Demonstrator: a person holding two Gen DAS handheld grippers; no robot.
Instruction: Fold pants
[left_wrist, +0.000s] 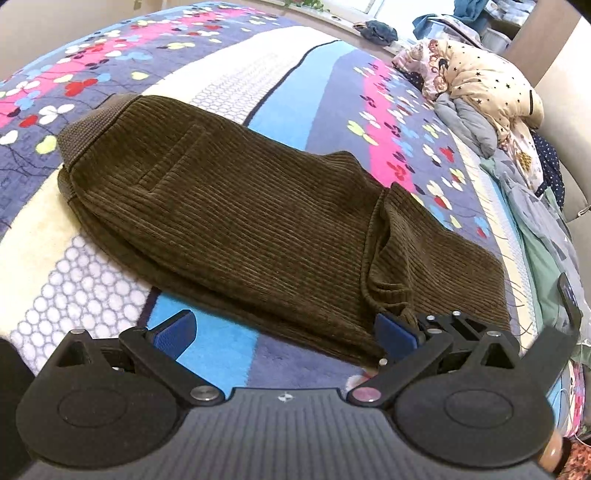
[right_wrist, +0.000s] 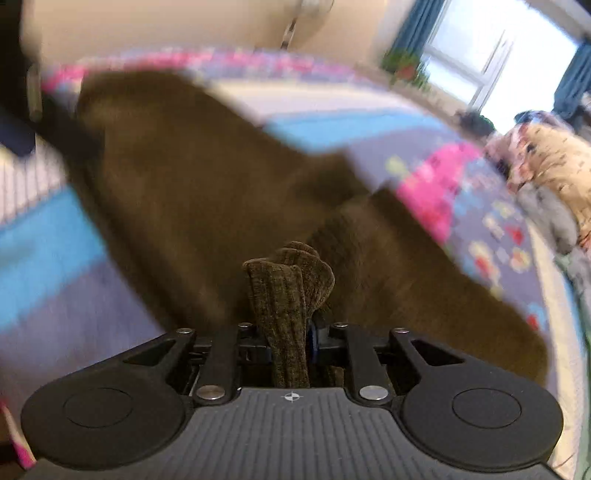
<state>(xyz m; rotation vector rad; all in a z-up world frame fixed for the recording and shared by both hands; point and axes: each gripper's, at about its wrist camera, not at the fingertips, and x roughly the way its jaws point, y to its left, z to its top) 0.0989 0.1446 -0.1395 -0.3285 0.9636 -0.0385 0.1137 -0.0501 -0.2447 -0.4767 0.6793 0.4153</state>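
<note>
Olive-brown corduroy pants (left_wrist: 236, 221) lie on the patterned bedspread (left_wrist: 303, 99), waistband at the far left, legs running toward the near right with a fold of cloth bunched at the near right. My left gripper (left_wrist: 286, 332) is open just above the near edge of the pants; its right blue pad (left_wrist: 395, 332) touches the bunched cloth. My right gripper (right_wrist: 290, 339) is shut on a bunch of the pants' cloth (right_wrist: 288, 291), which stands up between its jaws. The right wrist view is motion-blurred; the pants (right_wrist: 207, 192) fill its middle.
A heap of bedding and clothes (left_wrist: 487, 92) lies at the far right of the bed, also in the right wrist view (right_wrist: 546, 166). A dark phone-like object (left_wrist: 569, 299) lies at the right edge. A window with blue curtains (right_wrist: 480, 44) and plants is beyond the bed.
</note>
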